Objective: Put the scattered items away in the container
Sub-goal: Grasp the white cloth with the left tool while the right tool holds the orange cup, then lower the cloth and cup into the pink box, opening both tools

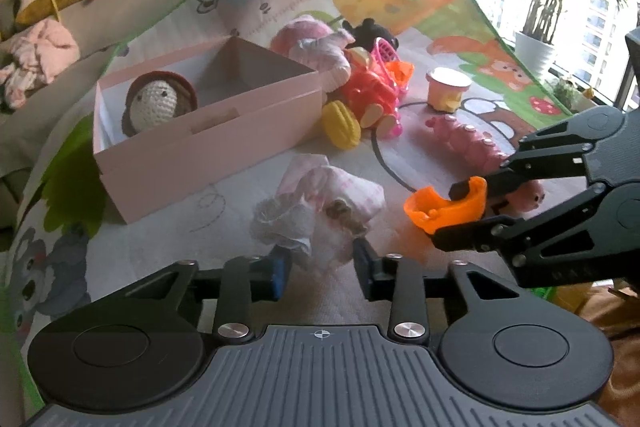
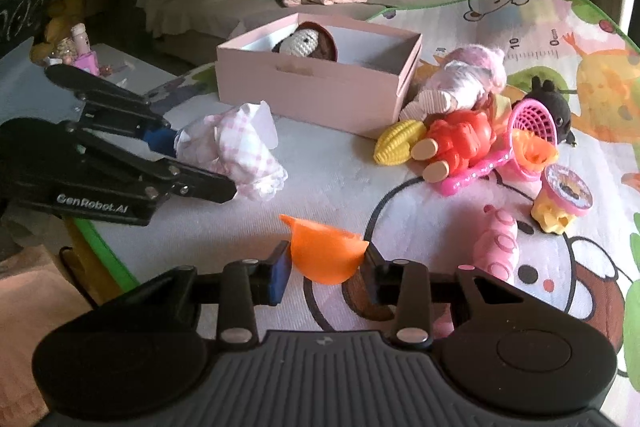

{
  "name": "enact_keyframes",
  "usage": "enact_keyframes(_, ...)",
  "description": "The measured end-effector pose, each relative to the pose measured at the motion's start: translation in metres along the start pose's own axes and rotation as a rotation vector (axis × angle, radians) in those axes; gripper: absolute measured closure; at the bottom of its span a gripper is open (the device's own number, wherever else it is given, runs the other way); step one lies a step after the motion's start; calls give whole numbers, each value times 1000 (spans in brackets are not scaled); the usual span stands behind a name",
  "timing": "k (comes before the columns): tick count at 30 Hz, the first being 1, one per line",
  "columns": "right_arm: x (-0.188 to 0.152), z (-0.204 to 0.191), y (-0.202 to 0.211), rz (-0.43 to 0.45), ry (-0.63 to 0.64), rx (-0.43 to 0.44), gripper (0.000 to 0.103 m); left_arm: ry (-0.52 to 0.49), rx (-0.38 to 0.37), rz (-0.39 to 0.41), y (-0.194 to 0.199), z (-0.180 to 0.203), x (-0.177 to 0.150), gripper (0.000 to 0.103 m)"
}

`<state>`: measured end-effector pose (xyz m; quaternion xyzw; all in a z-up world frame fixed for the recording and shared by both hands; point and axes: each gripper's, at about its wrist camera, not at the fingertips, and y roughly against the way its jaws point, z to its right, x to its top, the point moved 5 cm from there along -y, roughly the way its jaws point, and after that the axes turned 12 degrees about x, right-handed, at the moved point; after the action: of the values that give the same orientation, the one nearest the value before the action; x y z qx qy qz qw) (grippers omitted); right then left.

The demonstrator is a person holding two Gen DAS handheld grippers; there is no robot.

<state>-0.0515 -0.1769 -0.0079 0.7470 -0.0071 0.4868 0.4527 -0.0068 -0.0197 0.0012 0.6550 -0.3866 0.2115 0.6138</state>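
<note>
Left tongs (image 1: 320,267) clamp the crumpled checked cloth (image 1: 320,203); right tongs (image 2: 326,267) clamp an orange cup (image 2: 324,255). Both lie on the play mat (image 2: 340,179), near the pink box (image 2: 316,79).

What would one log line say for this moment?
left claw: shut on pink checked cloth | right claw: shut on orange cup | pink box: holds knitted doll | other toys on mat
</note>
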Motion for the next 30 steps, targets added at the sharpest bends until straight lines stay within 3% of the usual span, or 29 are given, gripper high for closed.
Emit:
enact_keyframes(3,8,2,4,15,-23,26,75,-9,-2,18,7,-1,1,70)
enact_keyframes(14,36,19,14,59,-81,70,76,5,23,108,16,-18,29,80)
enact_keyframes(20,101,39,31,166,-52,97,76,7,32,186,27,-33,62,80)
enact_keyframes(25,182,72,-2,215,1,87,76,5,88,251,-3,-44,107,79)
enact_keyframes(27,210,88,-28,222,-8,94,64,14,123,265,-26,-50,124,74)
enact_keyframes(28,221,97,-39,222,-30,88,54,19,140,265,-39,-54,131,64)
enact_keyframes(29,228,107,-48,220,-57,77,54,24,150,252,-54,-57,136,53)
enact_keyframes(30,231,113,-53,215,-73,71,54,36,157,223,-67,-61,139,51)
